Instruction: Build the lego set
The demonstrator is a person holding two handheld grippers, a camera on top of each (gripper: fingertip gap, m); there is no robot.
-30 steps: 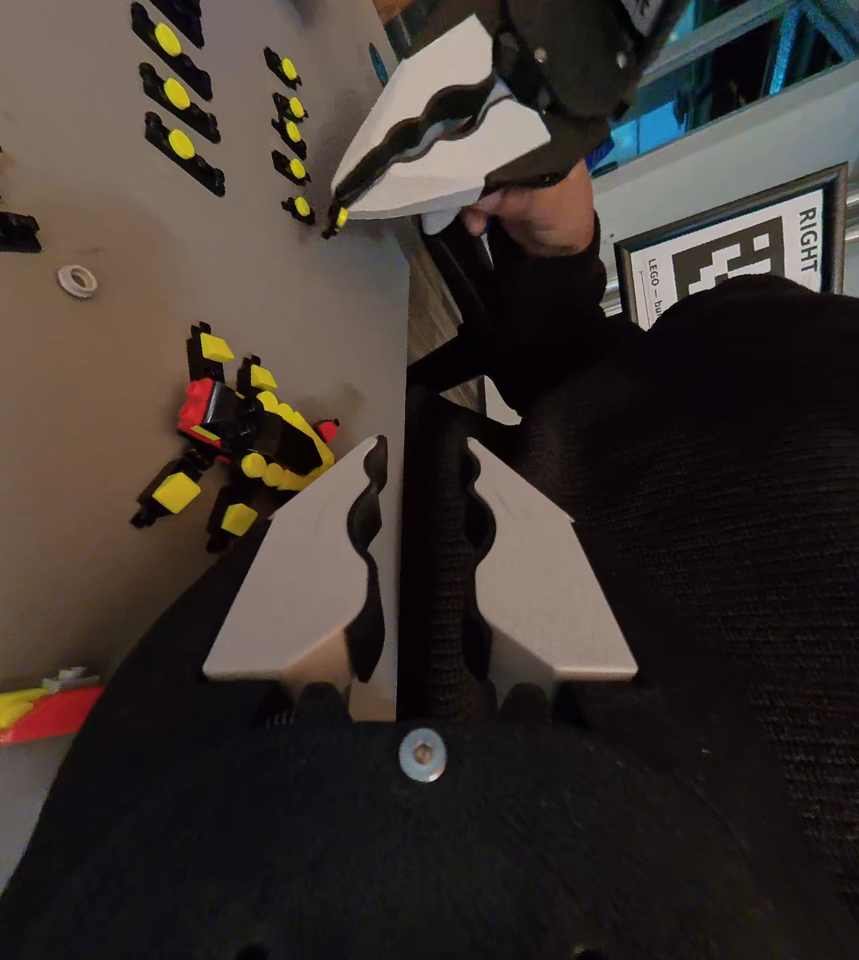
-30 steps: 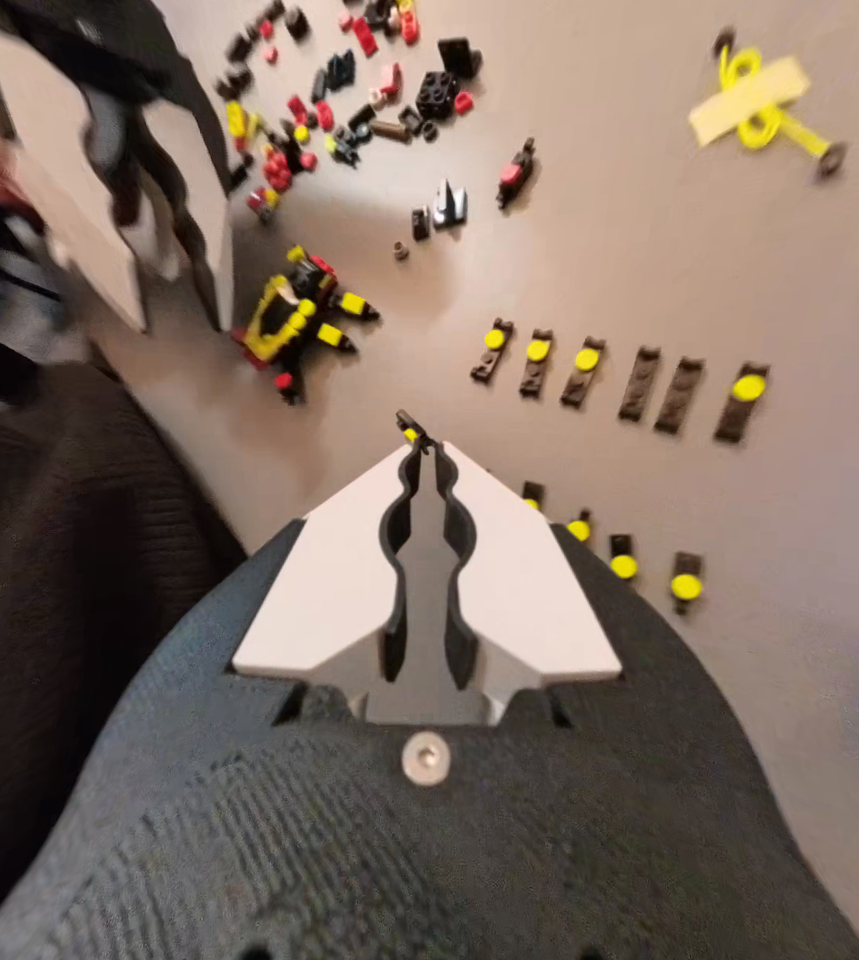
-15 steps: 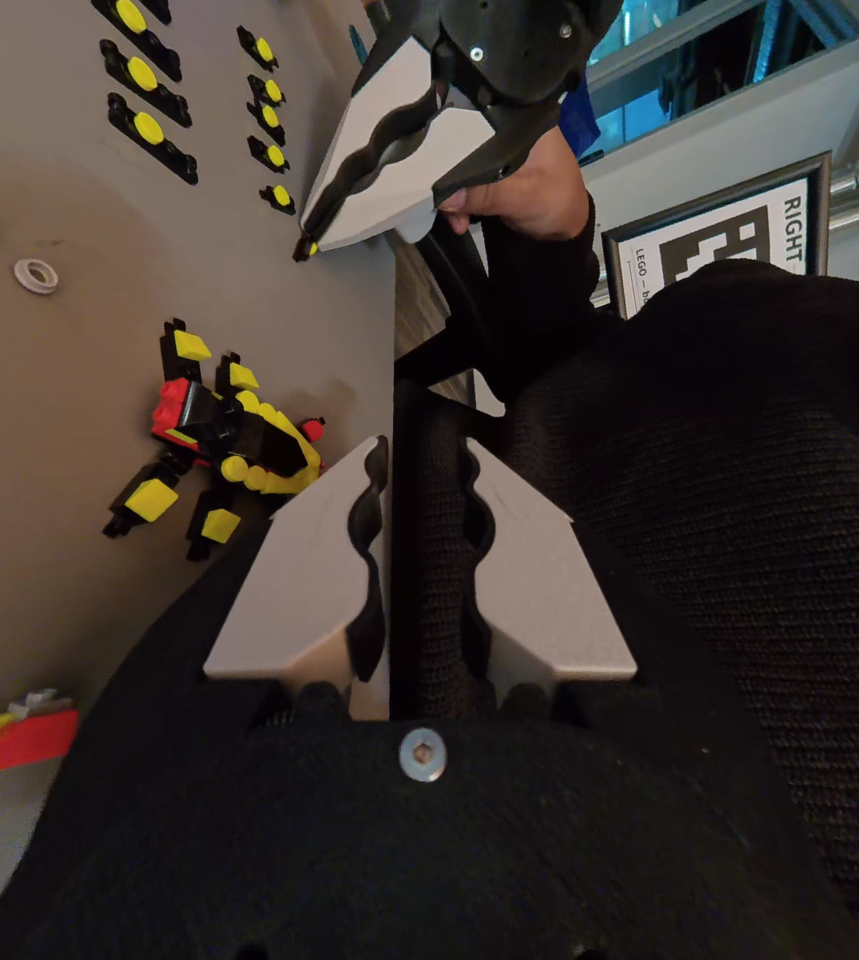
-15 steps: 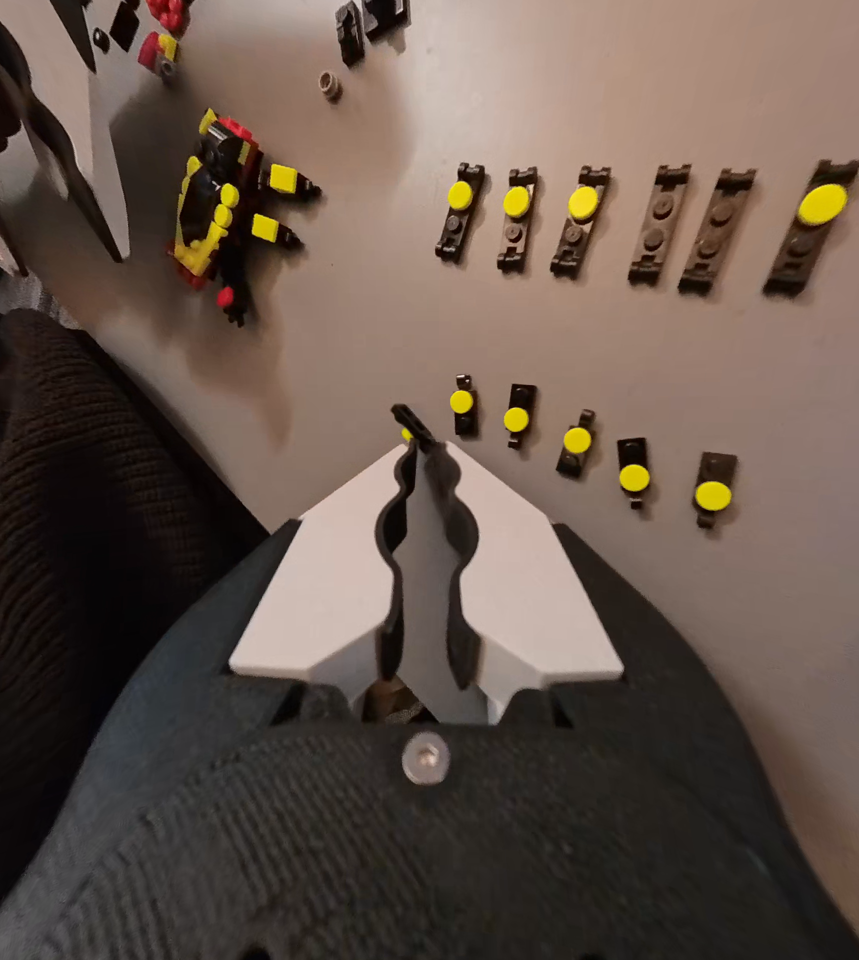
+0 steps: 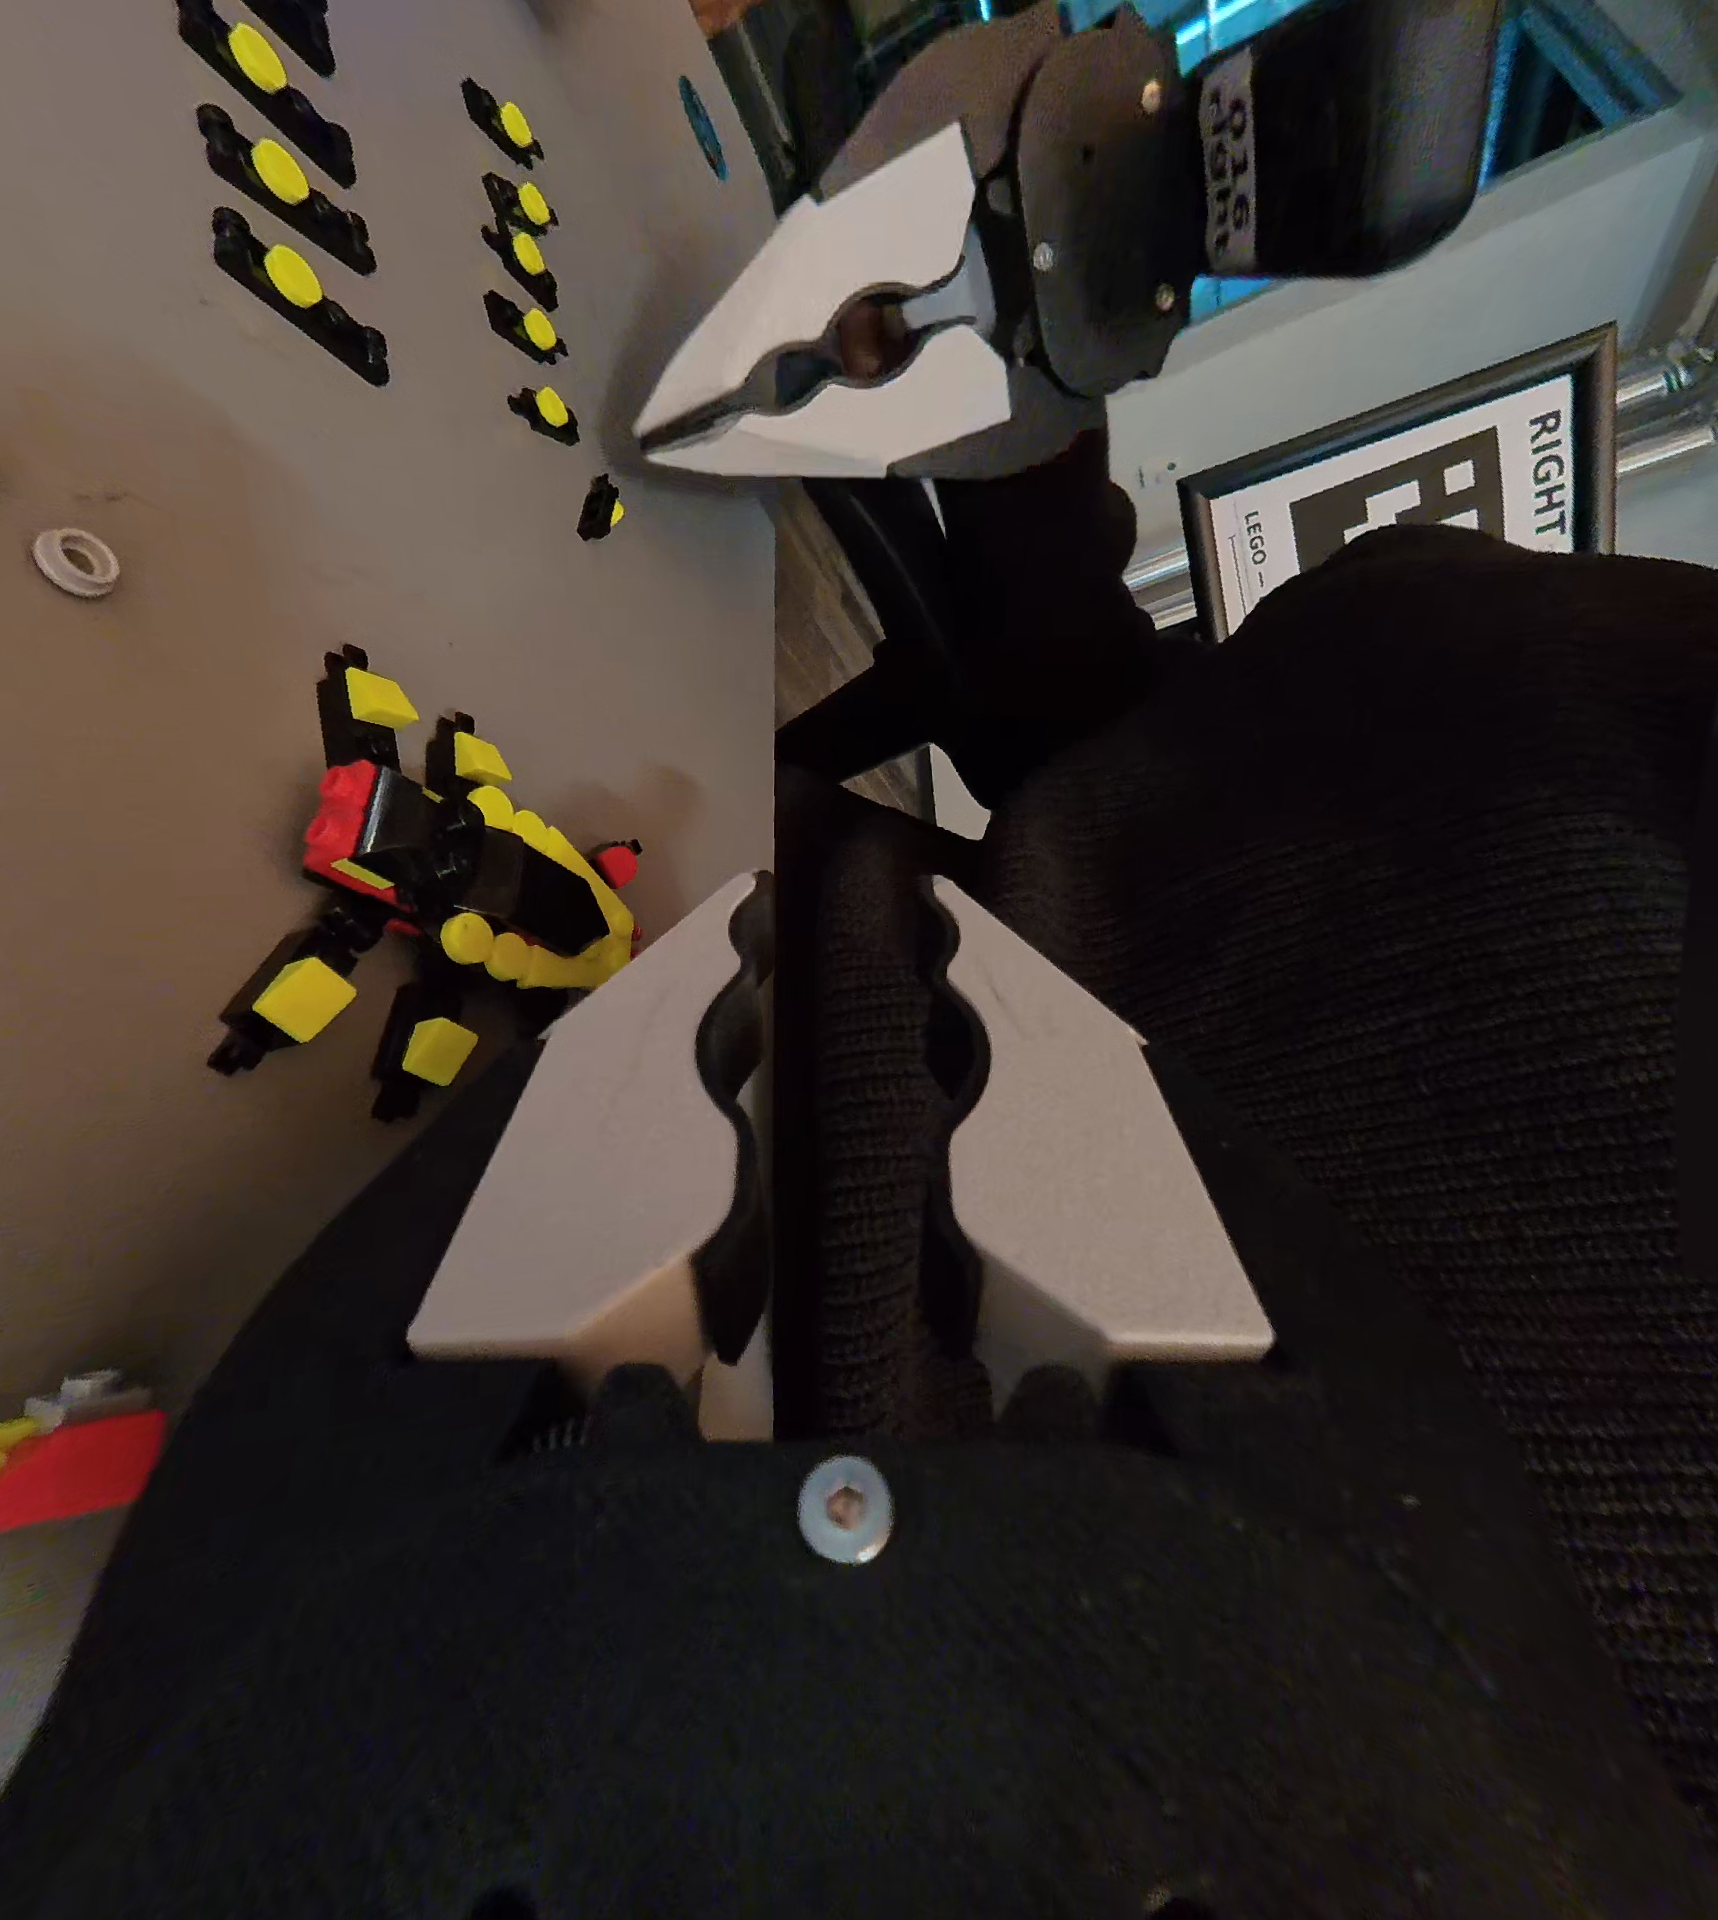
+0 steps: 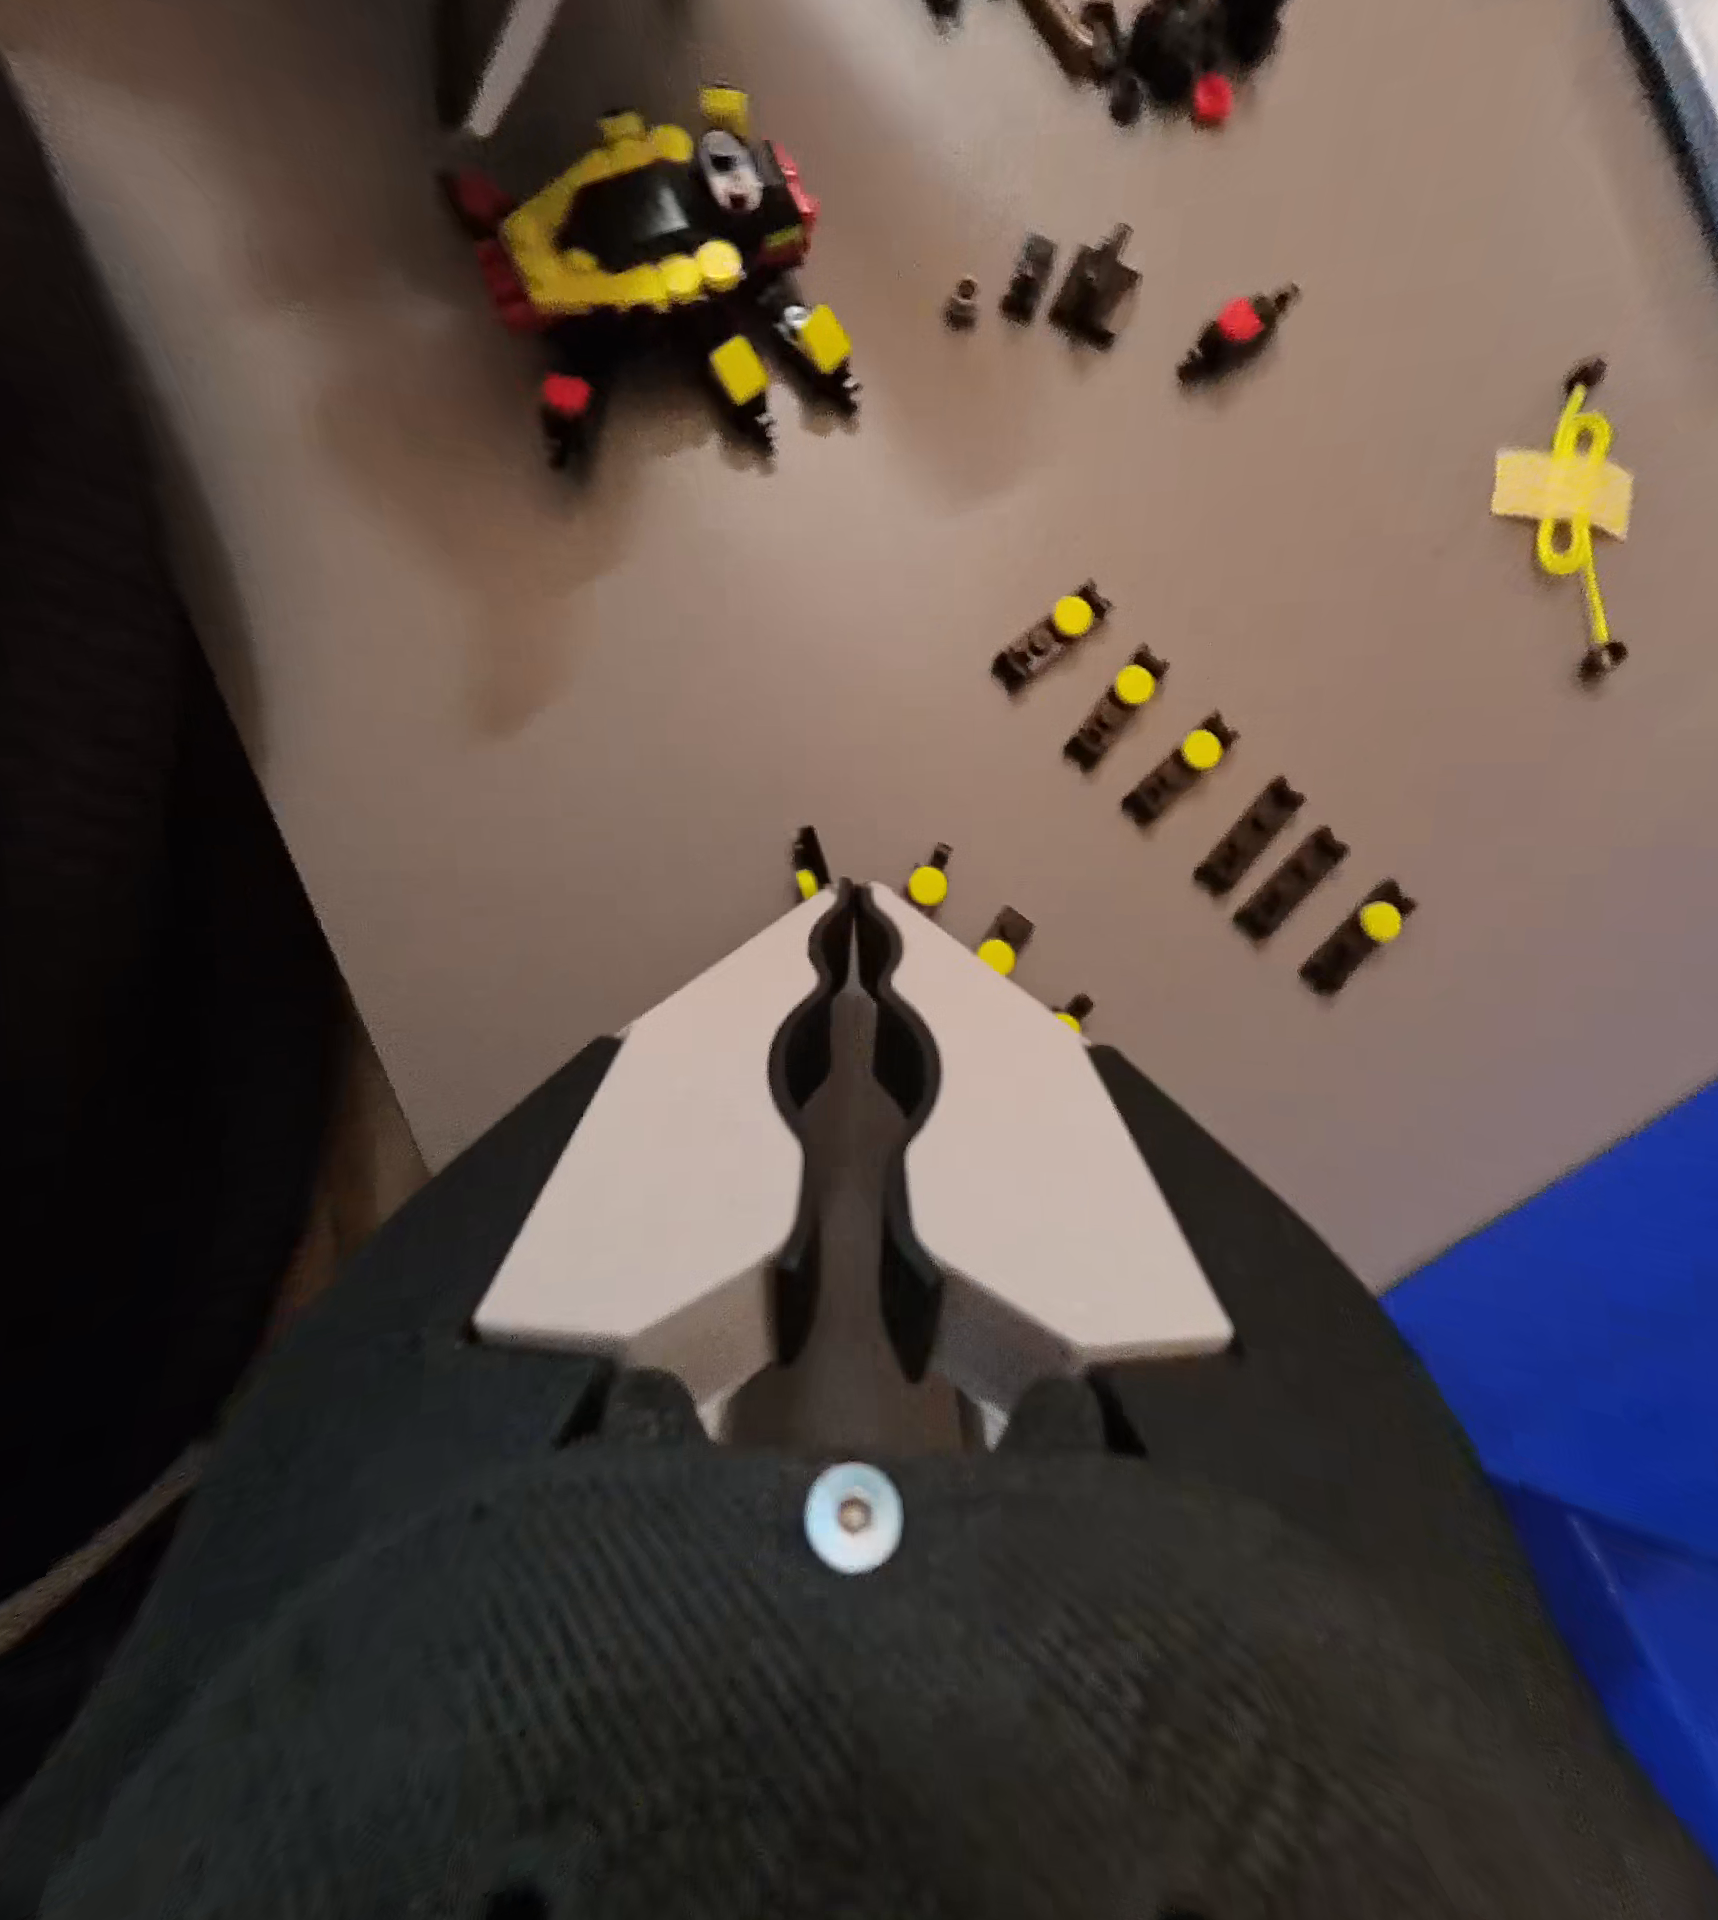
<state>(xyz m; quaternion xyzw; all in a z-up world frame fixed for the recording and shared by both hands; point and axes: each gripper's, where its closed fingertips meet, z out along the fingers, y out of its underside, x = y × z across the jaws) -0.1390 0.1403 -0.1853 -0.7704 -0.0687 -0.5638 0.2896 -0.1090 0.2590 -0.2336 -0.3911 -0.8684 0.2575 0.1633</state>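
Lego model (image 5: 460,883) in black, yellow and red plastic, with four stubby yellow-tipped legs, lies on the grey table (image 5: 159,582) near its front edge, touched by neither tool. The right gripper (image 6: 853,896) has its pale wedge fingers pressed together at the tips with nothing between them, and it hovers just beside a small black lego piece with a yellow round stud (image 6: 809,868), which sits on the table close to the front edge. That piece stands at the end of a short row of like small black-and-yellow pieces (image 6: 995,940). Farther from the edge runs a row of long black plates (image 6: 1177,769), several capped with a yellow round tile. The left gripper (image 5: 847,883) is spread apart and empty, held over the table's front edge just beside the model, its far finger out past the edge above dark knitted cloth (image 5: 1354,1039). A white ring (image 5: 76,561) lies well apart from the model. A yellow-and-red wedge piece (image 5: 24,1475) rests nearer the left gripper's body. A yellow cord under pale tape (image 6: 1561,499) lies towards the table's far side, and a blue box (image 6: 1644,1299) lies next to the long plates.
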